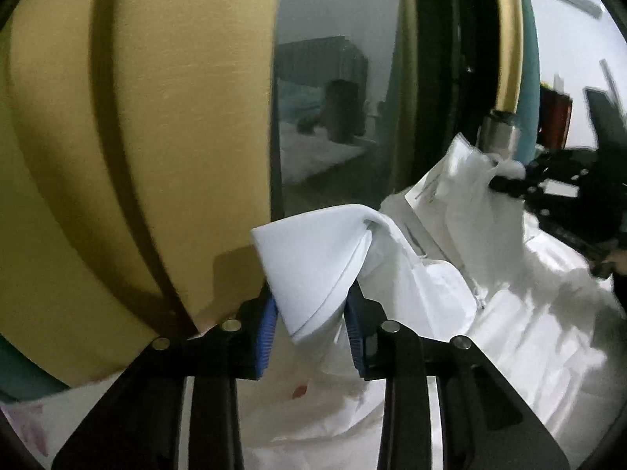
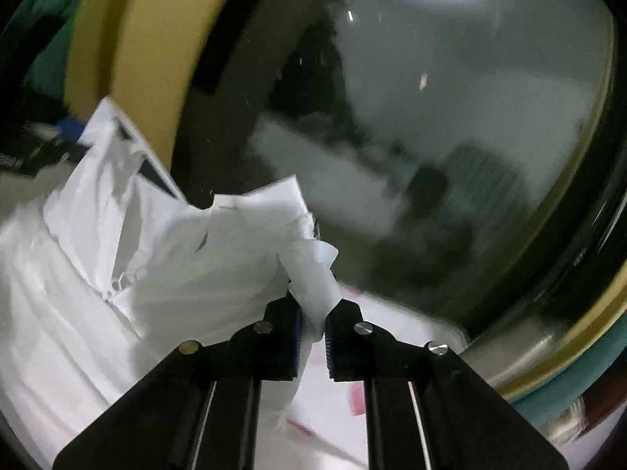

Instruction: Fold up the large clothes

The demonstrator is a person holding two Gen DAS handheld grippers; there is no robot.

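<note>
White garment spread over bed ahead of and below both grippers, upper part lifted. Mirror and yellow wall panel seen beyond left gripper. Stiff collar fold clamped between blue pads of left gripper, jaws partly closed. Bunched fabric edge pinched in right gripper, jaws nearly closed.

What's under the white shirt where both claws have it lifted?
Under the white shirt lies a pale sheet with pink marks. A mirror stands behind. The draped cloth hides whatever lies below its main body.
</note>
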